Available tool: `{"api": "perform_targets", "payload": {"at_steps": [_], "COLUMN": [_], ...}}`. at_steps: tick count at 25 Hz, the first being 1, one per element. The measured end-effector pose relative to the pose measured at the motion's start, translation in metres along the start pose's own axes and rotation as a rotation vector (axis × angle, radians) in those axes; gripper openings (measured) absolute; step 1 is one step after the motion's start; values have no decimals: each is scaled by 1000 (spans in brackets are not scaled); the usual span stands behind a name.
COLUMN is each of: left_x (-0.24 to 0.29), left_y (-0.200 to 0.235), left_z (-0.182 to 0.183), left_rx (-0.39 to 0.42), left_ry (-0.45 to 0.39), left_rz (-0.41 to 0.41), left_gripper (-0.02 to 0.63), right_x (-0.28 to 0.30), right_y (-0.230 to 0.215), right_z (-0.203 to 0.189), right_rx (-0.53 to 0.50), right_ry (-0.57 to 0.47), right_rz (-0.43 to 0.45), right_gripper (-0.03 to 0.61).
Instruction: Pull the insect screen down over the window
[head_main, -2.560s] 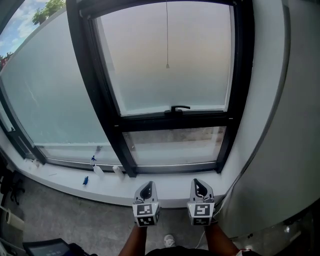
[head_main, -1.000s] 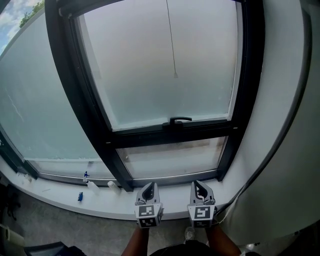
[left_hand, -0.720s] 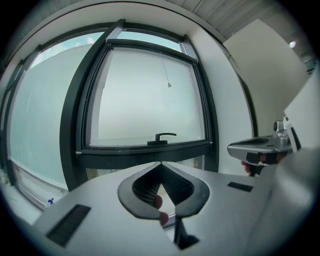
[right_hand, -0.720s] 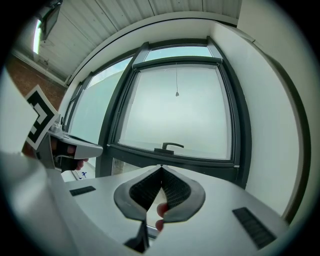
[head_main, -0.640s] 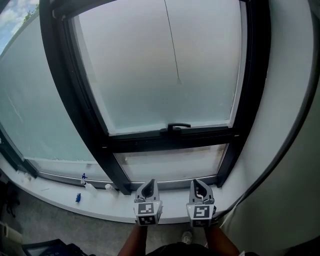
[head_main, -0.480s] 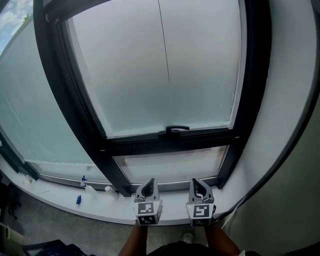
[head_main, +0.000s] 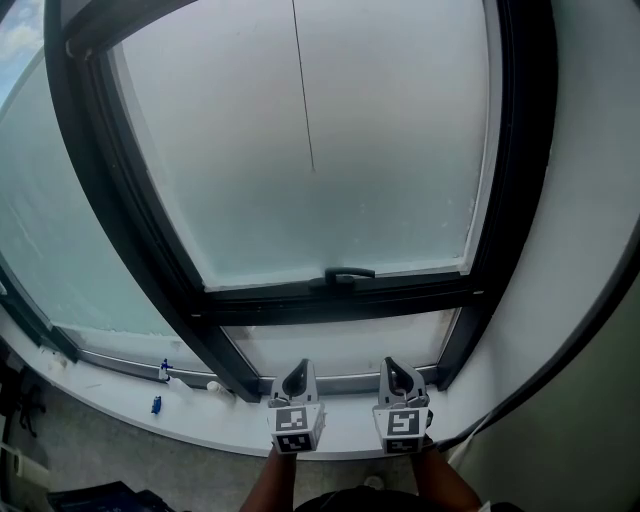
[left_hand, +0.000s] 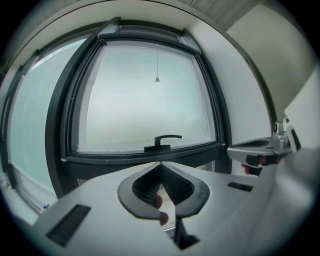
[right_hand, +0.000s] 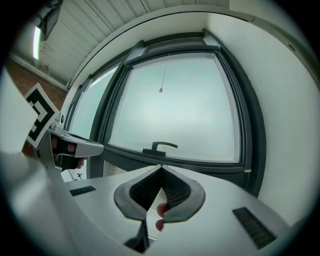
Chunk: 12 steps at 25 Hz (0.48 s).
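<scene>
Insect screen pull cord (head_main: 303, 100) hangs down the middle of the upper window pane (head_main: 400, 150), ending well above the window handle (head_main: 340, 274); the screen itself seems rolled up out of sight at the top. Left gripper (head_main: 296, 378) and right gripper (head_main: 398, 375) sit low by the sill's (head_main: 200, 412) near edge, jaws together on nothing. Reaching looks like the step in hand: one gripper must rise, open and pinch the cord. Small bottles (head_main: 160, 378) stand at the sill's left; open air lies ahead; the wall (head_main: 590, 200) crowds the right.

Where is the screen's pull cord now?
In the head view, the pull cord hangs down the middle of the upper pane, ending well above the window handle.
</scene>
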<state>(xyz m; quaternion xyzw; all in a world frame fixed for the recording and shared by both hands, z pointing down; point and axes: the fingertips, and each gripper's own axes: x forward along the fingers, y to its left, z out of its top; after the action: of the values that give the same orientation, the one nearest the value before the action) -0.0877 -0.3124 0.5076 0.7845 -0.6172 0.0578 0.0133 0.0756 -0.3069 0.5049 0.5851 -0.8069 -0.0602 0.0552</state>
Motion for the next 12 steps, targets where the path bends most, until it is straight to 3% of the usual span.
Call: {"api": "perform_targets", "payload": {"at_steps": [5, 12], "left_x": [18, 38], "left_y": [0, 4], "left_z": [2, 19], "left_rx": [-6, -18], "left_ry": [-5, -38], "left_rz": [15, -3], "left_gripper": [3, 3], "right_x": [16, 37], "right_y": [-9, -22], "right_z": [-1, 8], "right_rx": [-9, 12], "right_ry": [1, -49], "right_rz": [21, -25], "right_gripper": [3, 3]}}
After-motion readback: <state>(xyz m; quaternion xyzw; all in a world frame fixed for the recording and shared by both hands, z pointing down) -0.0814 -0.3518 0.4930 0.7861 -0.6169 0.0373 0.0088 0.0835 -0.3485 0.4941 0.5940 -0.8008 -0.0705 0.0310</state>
